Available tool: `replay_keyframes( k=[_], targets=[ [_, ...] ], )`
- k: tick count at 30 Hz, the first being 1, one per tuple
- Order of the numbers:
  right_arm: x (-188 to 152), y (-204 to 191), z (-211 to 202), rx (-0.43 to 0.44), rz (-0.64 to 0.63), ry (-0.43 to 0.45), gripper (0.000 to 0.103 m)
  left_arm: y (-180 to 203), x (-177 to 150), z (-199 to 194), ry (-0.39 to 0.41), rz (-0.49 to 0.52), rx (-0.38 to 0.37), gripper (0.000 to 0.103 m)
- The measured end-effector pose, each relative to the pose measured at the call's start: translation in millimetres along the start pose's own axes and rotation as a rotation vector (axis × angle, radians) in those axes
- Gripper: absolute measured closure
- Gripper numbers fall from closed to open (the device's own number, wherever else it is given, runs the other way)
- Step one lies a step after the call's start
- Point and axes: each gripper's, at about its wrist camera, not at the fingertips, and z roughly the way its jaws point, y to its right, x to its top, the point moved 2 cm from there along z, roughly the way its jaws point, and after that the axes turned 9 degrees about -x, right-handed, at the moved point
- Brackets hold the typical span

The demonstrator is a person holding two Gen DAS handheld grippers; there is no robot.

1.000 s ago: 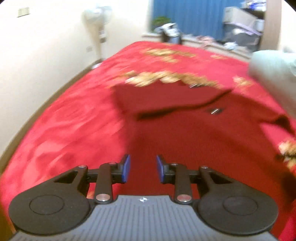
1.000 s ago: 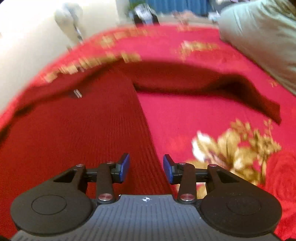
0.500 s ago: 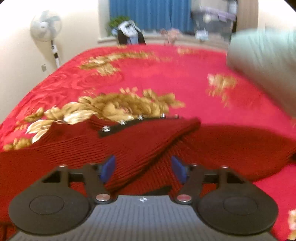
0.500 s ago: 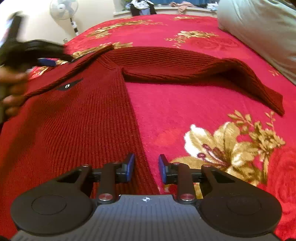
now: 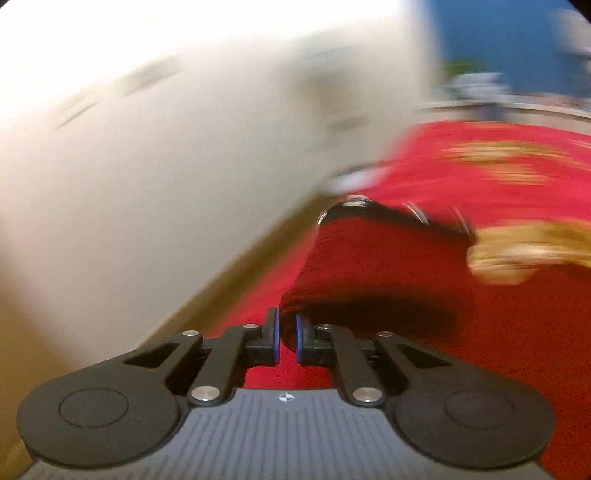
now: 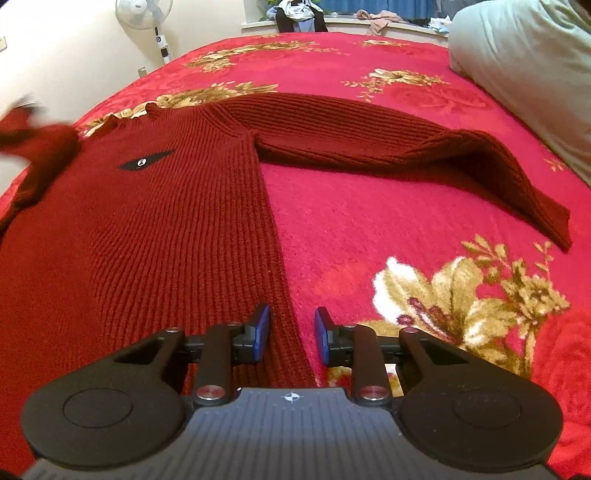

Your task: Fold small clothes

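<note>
One red sweater (image 6: pixel 155 229) on our bed (image 6: pixel 369 229)

We see one fan (image 6: pixel 144 14), one pillow (image 6: pixel 524 66). Our left hand-held gripper (image 5: pixel 287 332) pinches the sweater's edge; our right hand-held gripper (image 6: pixel 291 332) stays apart around its side.

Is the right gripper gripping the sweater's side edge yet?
Apart. In the right wrist view the right gripper straddles the sweater edge, but red knit shows with clear space beside each blue pad; the pads press nothing.
</note>
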Motion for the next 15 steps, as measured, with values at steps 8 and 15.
replay_keyframes(
  k=[8, 15],
  targets=[
    [-7.1, 0.5, -10.4, -0.052, -0.003, -0.007, 0.061, -103.2, -79.7, -78.7, -0.079, -0.171, -0.173, 0.071],
    [-31.9, 23.3, -24.0, 0.000, 0.061, -0.065, 0.056, -33.9, -182.6, -139.1, -0.339, -0.134, -0.673, 0.064]
  ],
)
